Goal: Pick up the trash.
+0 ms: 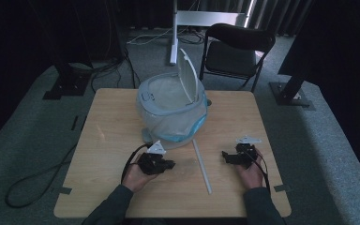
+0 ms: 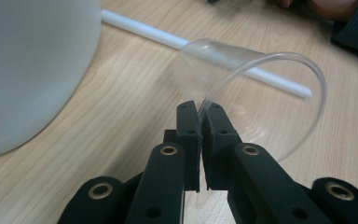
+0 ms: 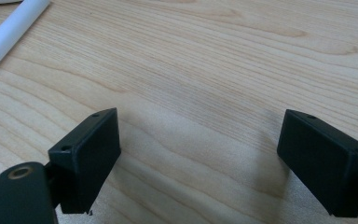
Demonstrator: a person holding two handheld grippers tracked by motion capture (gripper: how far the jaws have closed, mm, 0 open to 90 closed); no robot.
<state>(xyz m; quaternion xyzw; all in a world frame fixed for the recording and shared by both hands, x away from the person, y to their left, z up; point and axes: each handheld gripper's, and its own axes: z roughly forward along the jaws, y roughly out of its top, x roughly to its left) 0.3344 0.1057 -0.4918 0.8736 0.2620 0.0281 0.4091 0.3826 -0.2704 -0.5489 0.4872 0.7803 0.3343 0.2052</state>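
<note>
Left gripper [image 2: 200, 109]: jaws pressed together on the rim of a clear plastic cup [image 2: 256, 98]. The cup lies on its side over the wooden table [image 2: 121, 93], mouth toward the camera, base pointing away toward a white tube [image 2: 168, 38]. In the left gripper view the cup's far end overlaps the tube; whether the two touch cannot be told from this angle. A large white rounded body, the bin [image 2: 28, 70], stands at the left of that view, near the jaws.

High view: left gripper [image 1: 168, 165] sits just in front of the bin [image 1: 171, 110], which carries a translucent liner and a raised lid. The cup is too faint to make out there. The white tube [image 1: 201, 166] lies on the table [image 1: 108, 140] between the two grippers, running from near the bin toward the person's edge.

Right gripper [image 3: 198, 154]: jaws wide apart, nothing between them, bare wood grain beneath. In the high view the right gripper [image 1: 226, 155] rests low over the table on the right of the tube, well apart from the left one. The tube's end [image 3: 9, 32] shows at the upper left of the right gripper view.
</note>
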